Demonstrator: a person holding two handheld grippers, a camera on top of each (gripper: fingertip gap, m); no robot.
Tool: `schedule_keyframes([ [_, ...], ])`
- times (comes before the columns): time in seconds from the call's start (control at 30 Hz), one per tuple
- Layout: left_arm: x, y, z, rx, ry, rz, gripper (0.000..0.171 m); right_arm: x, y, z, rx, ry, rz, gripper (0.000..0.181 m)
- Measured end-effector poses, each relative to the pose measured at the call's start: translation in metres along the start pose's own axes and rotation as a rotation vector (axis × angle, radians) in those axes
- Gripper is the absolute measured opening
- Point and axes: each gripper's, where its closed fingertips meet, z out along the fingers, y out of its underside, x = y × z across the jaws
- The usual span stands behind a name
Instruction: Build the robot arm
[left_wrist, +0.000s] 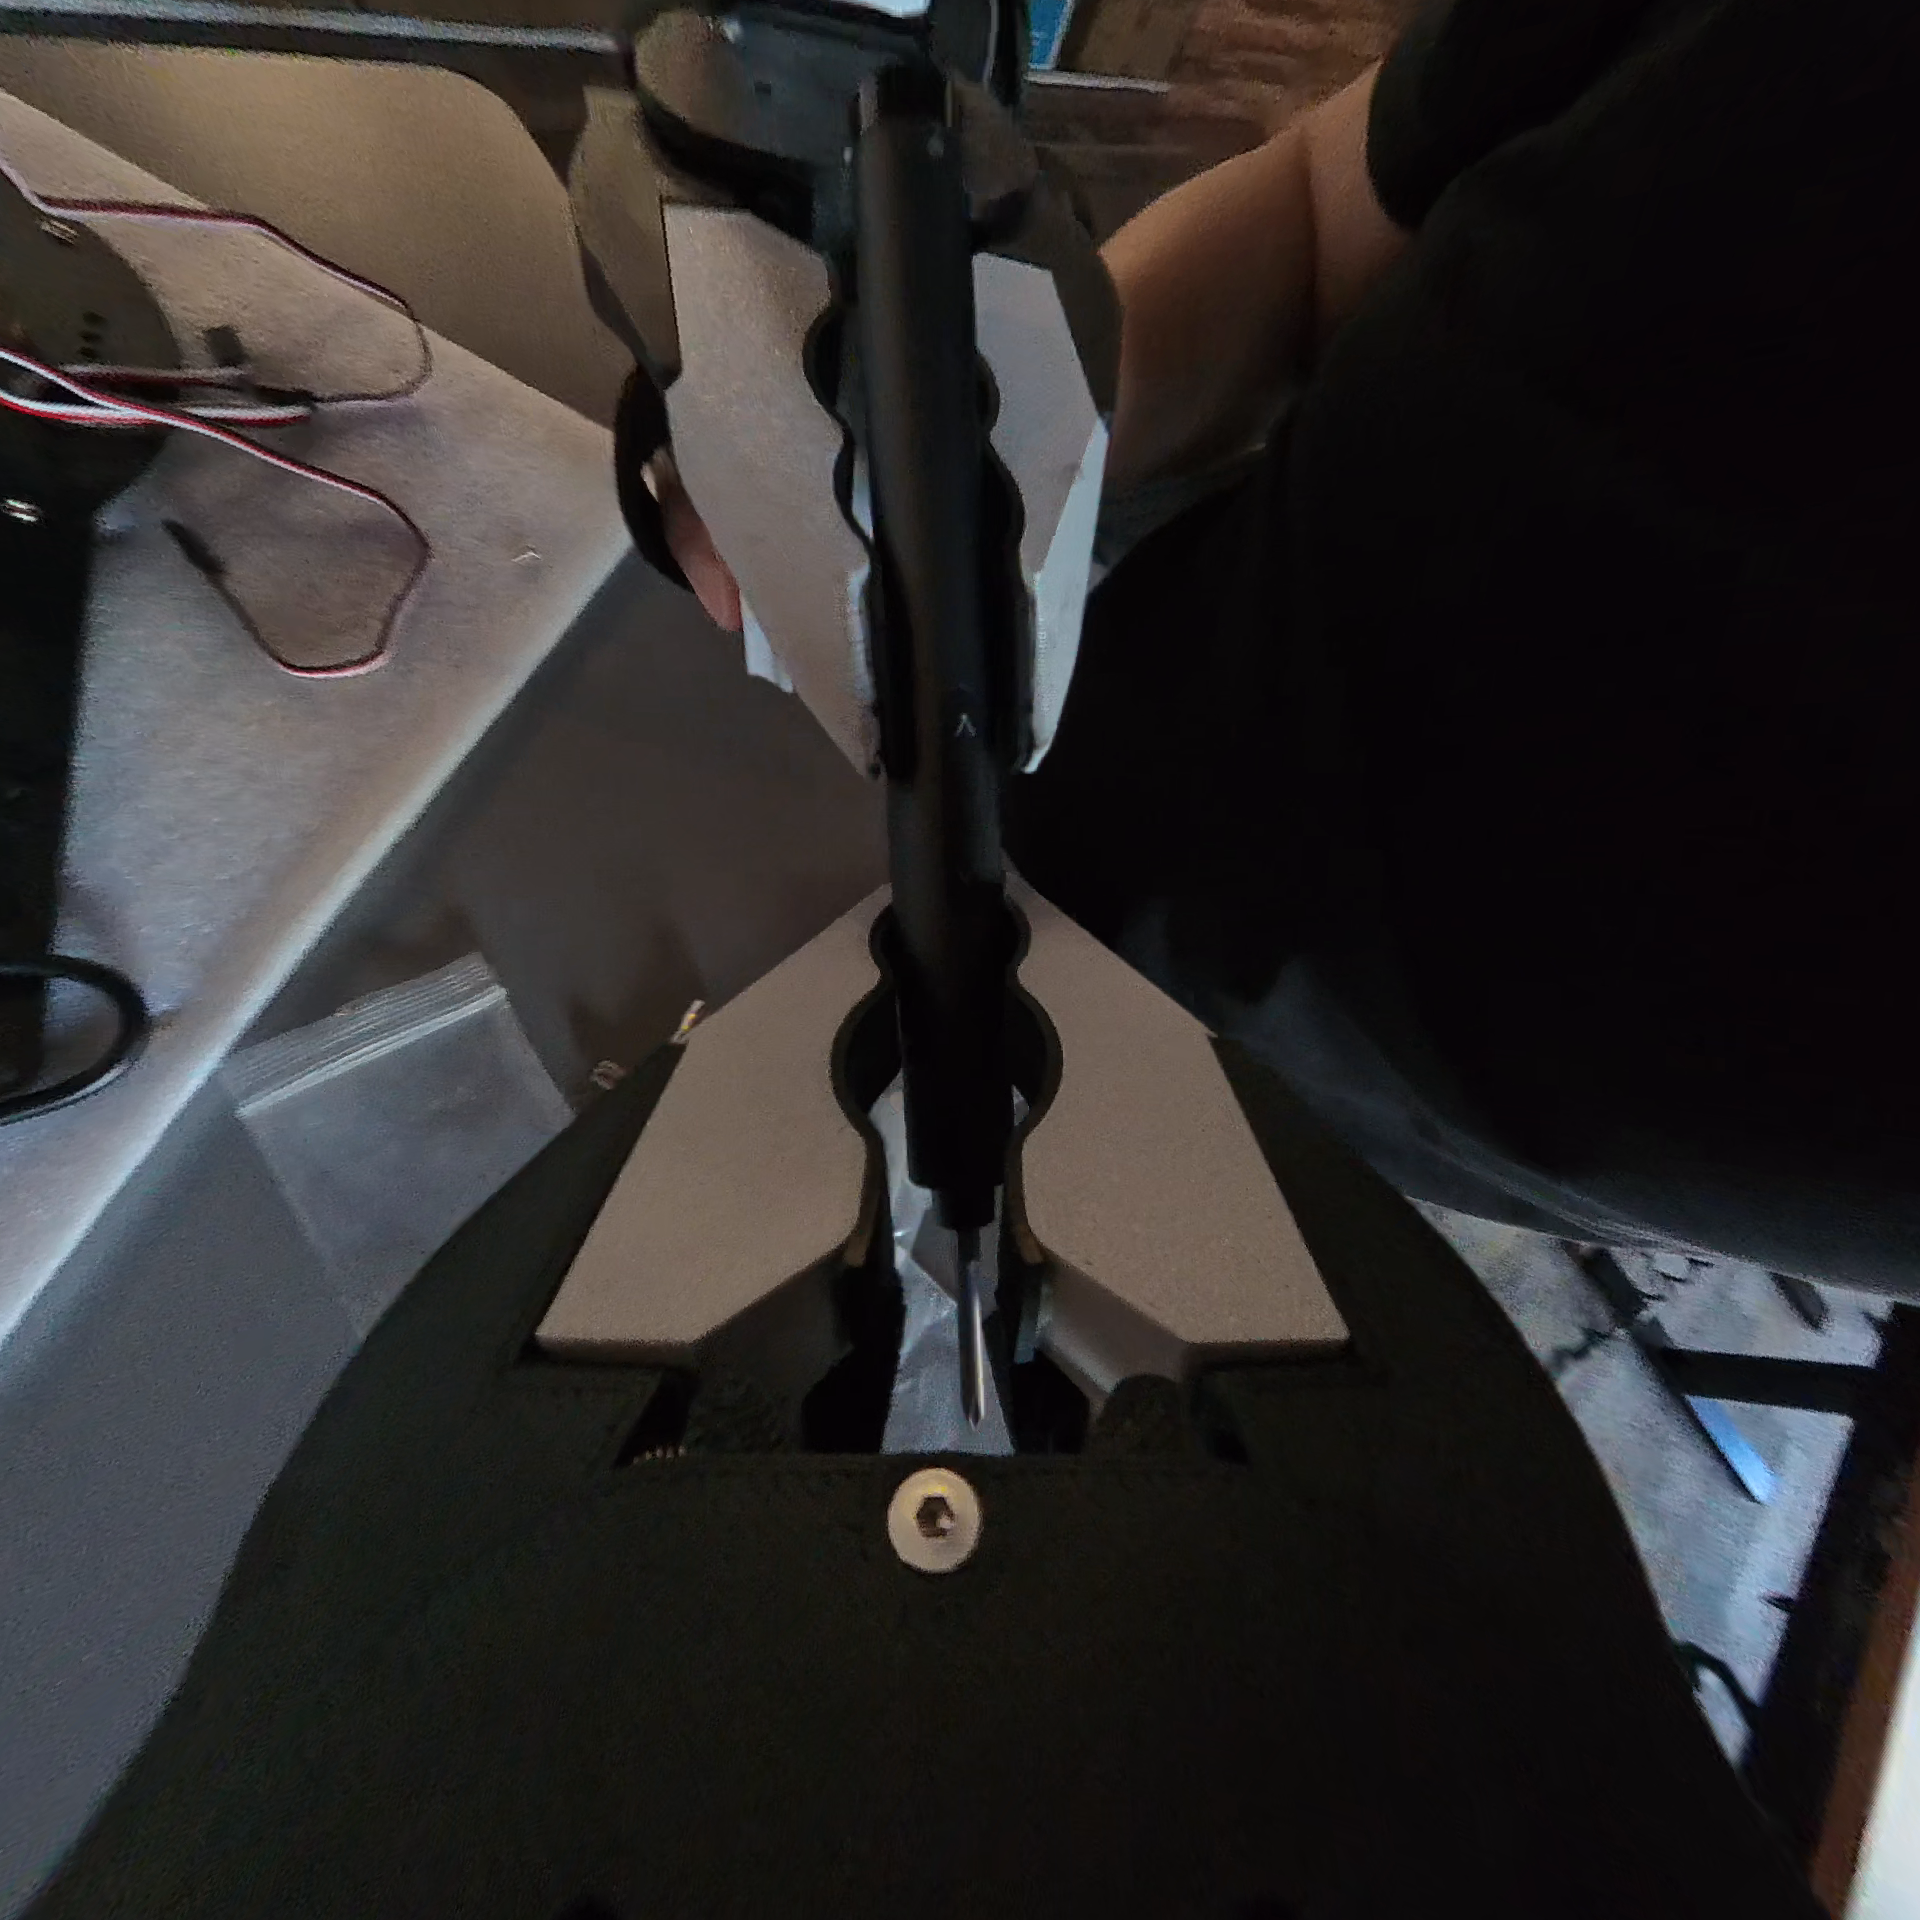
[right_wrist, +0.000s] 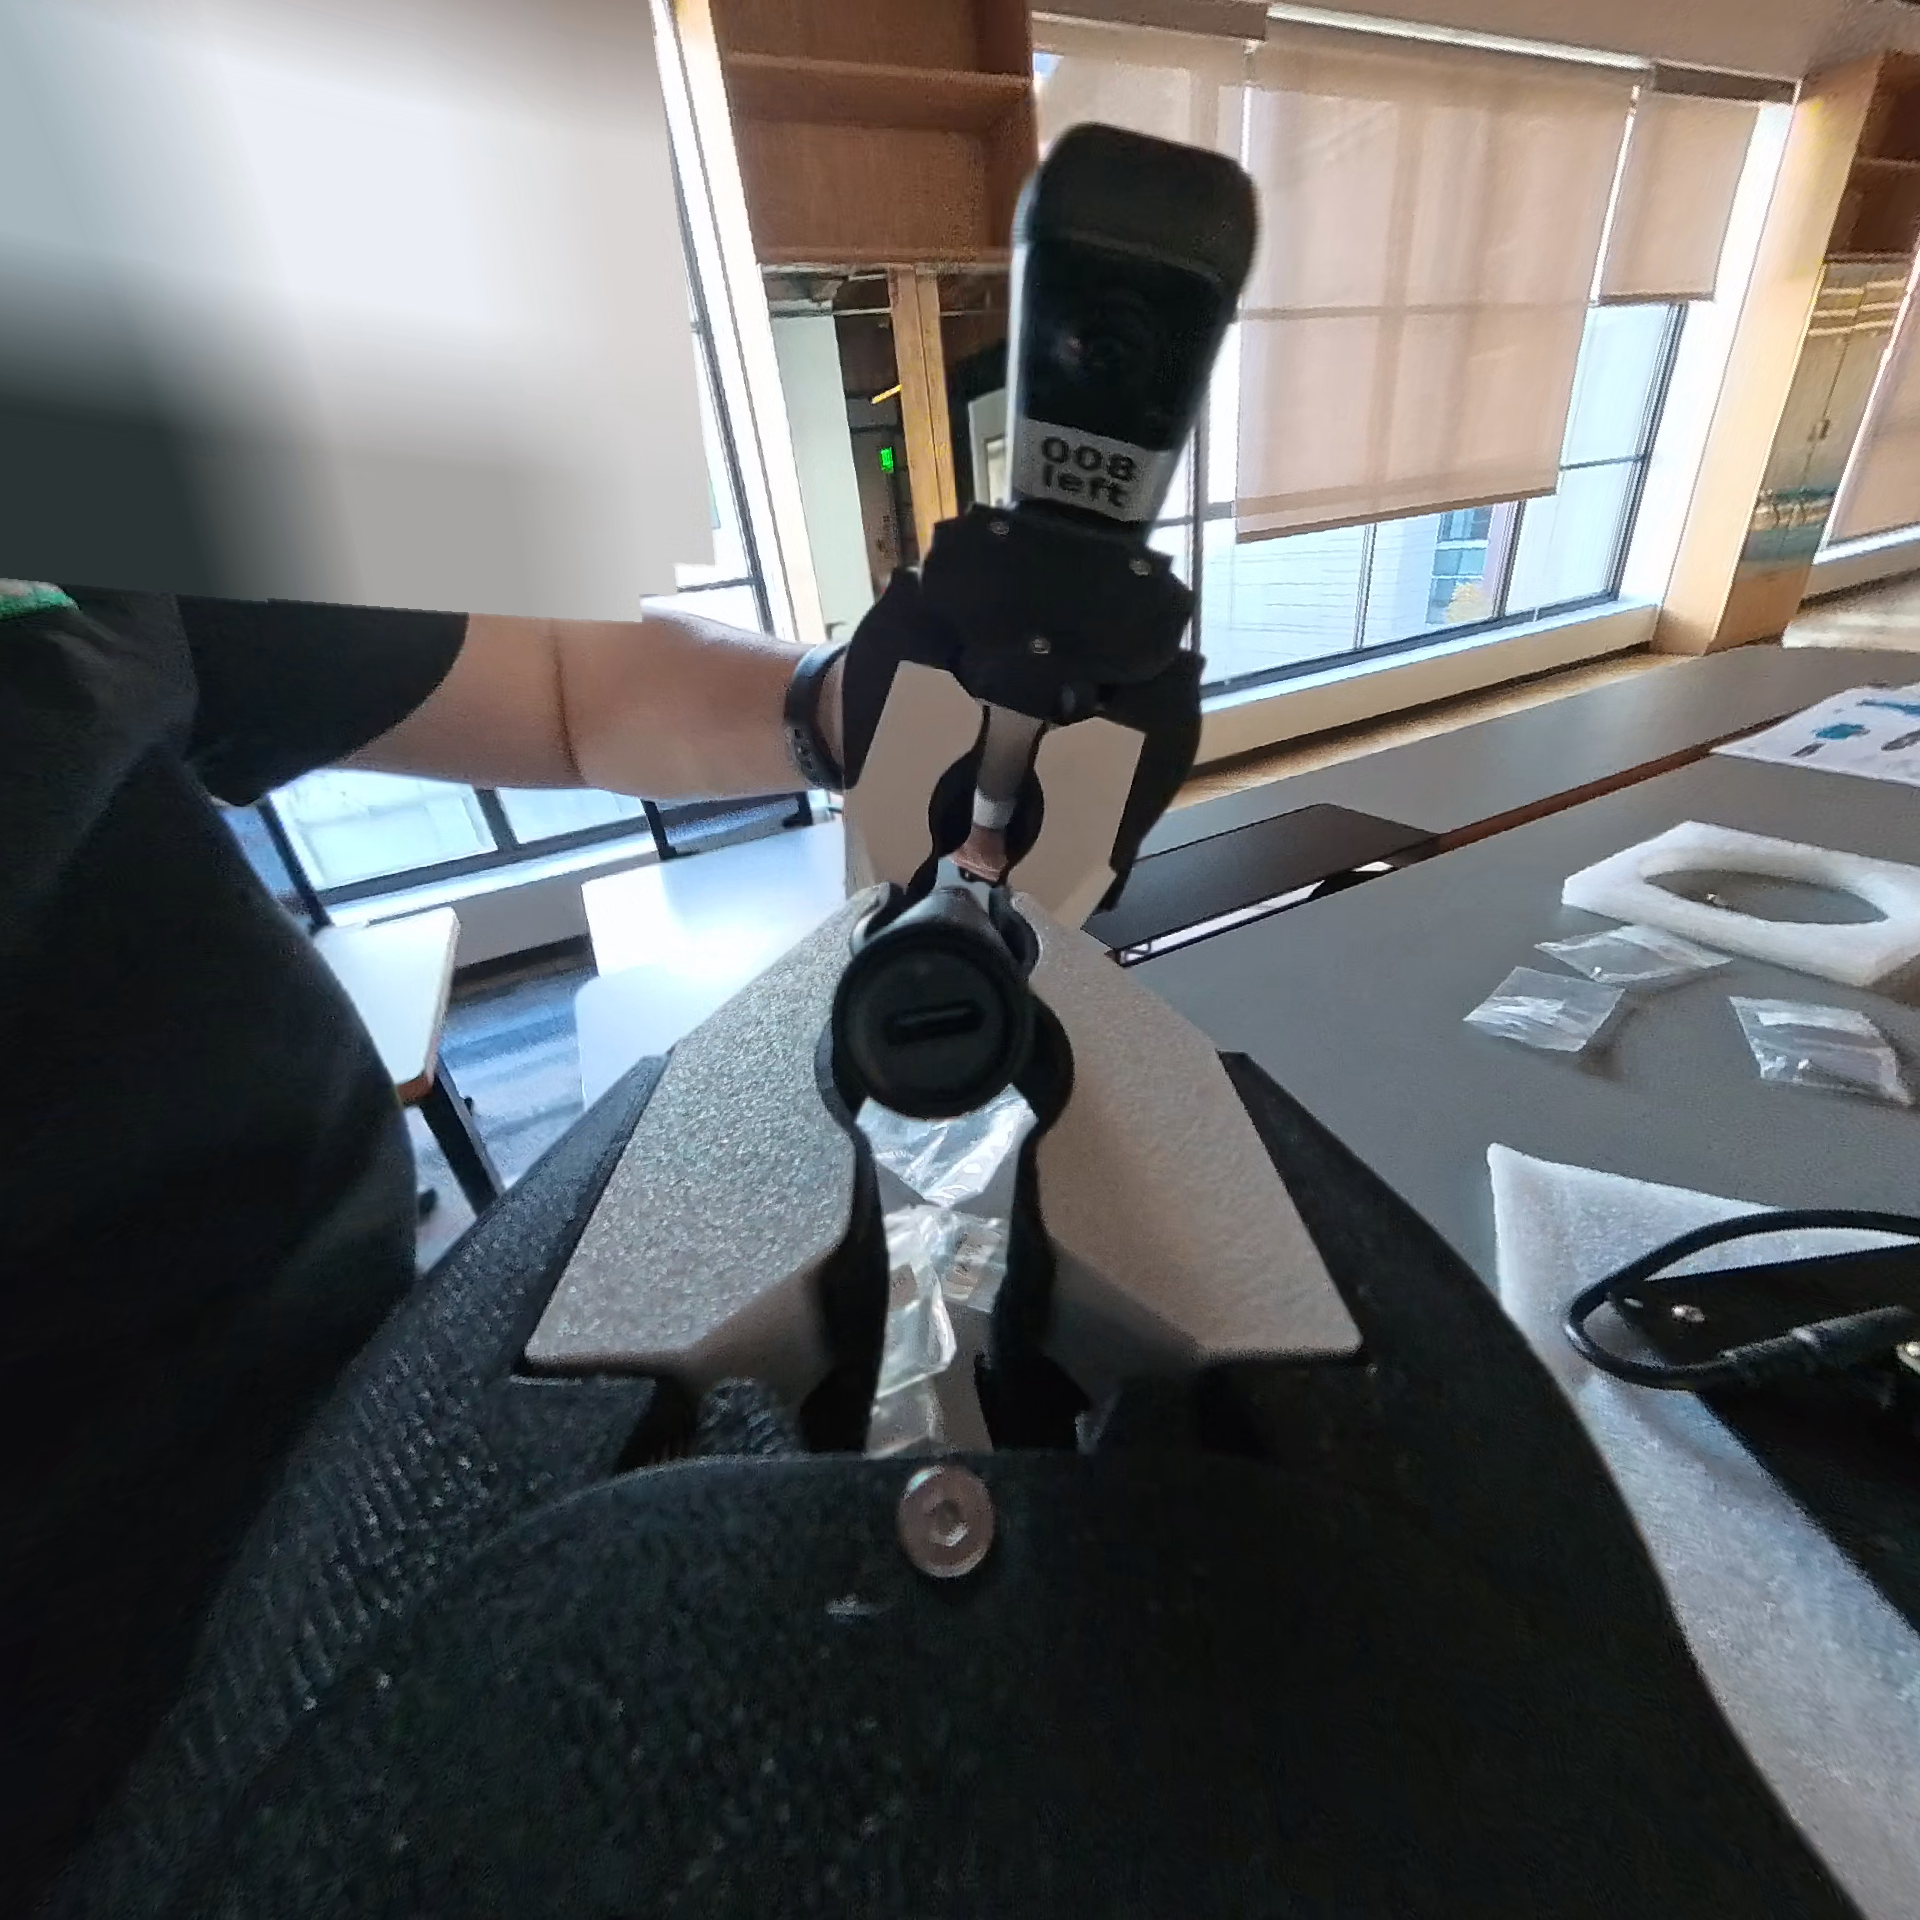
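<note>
Dark tabletop (right_wrist: 1403, 997) is running past bagged parts toward bright windows. The right gripper (right_wrist: 940, 935) is clamping a black electric screwdriver (left_wrist: 935, 665) by its butt end; the long axis is lying along the fingers. Beyond, the left gripper (left_wrist: 940, 914) is closing on the bit end, tip pointing toward the left camera.

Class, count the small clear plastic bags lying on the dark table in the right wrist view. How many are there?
3. One lies beside the white foam frame, one just nearer the camera, and one farthest right. More may be hidden behind the right tool.
</note>
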Motion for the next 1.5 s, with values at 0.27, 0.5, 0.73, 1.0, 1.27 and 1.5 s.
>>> schedule_keyframes([
  [0.27, -0.001, -0.010, 0.005, 0.039, 0.055, -0.021, 0.012, -0.004, -0.013, -0.025, 0.012, 0.004, -0.135, 0.015],
  [0.5, -0.022, -0.015, 0.018, -0.085, -0.146, 0.167, 0.011, 0.007, -0.014, -0.034, 0.025, 0.095, 0.031, 0.016],
  [0.73, -0.017, -0.019, 0.034, -0.109, -0.011, 0.140, 0.010, -0.002, -0.001, -0.052, -0.114, 0.126, -0.106, 0.022],
  [1.0, -0.018, -0.027, 0.061, -0.115, 0.069, 0.135, 0.011, -0.004, 0.010, -0.079, -0.088, 0.194, -0.052, 0.022],
  [1.27, -0.012, -0.030, 0.087, -0.127, 0.163, 0.124, 0.011, -0.009, 0.022, -0.097, -0.158, 0.269, -0.142, 0.019],
  [1.5, -0.014, -0.040, 0.103, -0.121, 0.210, 0.114, 0.012, -0.010, 0.027, -0.117, -0.144, 0.338, -0.111, 0.017],
])
